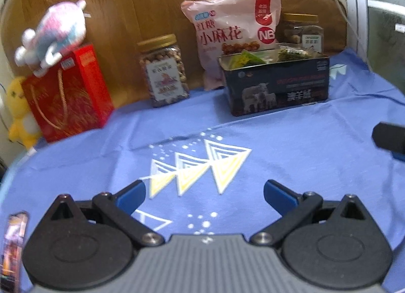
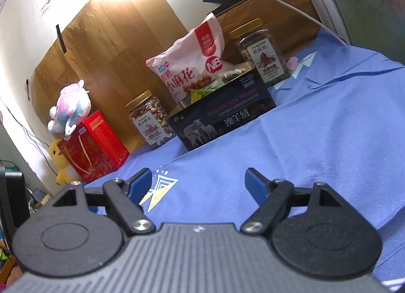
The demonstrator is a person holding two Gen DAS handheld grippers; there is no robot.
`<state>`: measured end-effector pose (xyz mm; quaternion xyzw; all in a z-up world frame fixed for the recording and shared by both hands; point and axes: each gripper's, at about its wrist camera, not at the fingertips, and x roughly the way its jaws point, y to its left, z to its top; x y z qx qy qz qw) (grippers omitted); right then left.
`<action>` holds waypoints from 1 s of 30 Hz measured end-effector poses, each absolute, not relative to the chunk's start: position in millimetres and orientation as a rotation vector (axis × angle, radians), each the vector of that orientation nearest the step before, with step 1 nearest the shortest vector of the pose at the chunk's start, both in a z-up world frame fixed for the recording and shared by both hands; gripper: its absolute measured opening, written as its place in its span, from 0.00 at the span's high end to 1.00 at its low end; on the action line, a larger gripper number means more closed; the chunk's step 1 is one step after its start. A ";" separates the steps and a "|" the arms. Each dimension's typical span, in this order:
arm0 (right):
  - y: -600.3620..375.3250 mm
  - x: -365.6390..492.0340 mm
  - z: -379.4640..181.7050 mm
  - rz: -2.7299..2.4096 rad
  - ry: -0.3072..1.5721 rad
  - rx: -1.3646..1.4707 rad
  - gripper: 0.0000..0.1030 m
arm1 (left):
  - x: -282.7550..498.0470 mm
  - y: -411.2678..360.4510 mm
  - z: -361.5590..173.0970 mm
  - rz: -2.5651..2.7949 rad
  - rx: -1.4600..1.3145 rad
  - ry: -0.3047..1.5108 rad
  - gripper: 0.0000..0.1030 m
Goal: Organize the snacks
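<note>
A dark open box [image 1: 277, 85] [image 2: 222, 113] with sheep printed on its side stands at the back of the blue cloth and holds several small snack packets [image 1: 253, 58] [image 2: 202, 91]. A pink snack bag [image 1: 233, 32] [image 2: 189, 70] leans behind it. A jar of nuts [image 1: 164, 70] [image 2: 150, 122] stands left of the box, a second jar [image 1: 302, 31] [image 2: 263, 52] to its right. My left gripper [image 1: 204, 195] is open and empty, low over the cloth. My right gripper [image 2: 198, 184] is open and empty too. The right gripper's tip shows at the right edge of the left wrist view [image 1: 389, 138].
A red gift bag [image 1: 68, 95] [image 2: 93, 148] with a plush toy [image 1: 53, 37] [image 2: 69, 108] on top stands at the back left, a yellow plush [image 1: 19, 113] [image 2: 62, 161] beside it. A wooden panel [image 1: 141, 1] backs the table. A snack packet [image 1: 14, 242] lies at the near left edge.
</note>
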<state>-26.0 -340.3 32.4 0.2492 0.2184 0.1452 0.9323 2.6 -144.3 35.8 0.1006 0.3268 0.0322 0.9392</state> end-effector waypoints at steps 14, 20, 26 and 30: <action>-341.4 -25.6 28.3 0.293 0.463 0.536 0.18 | -1.8 -145.9 34.5 0.106 0.244 0.660 0.00; -342.7 -26.3 28.4 0.288 0.458 0.539 0.18 | -2.1 -146.9 33.3 0.105 0.251 0.662 0.00; -342.6 -26.2 28.0 0.284 0.460 0.542 0.18 | -2.2 -147.5 30.9 0.121 0.277 0.660 0.00; -342.7 -26.0 28.0 0.283 0.459 0.541 0.17 | -2.0 -146.4 30.4 0.123 0.274 0.664 0.00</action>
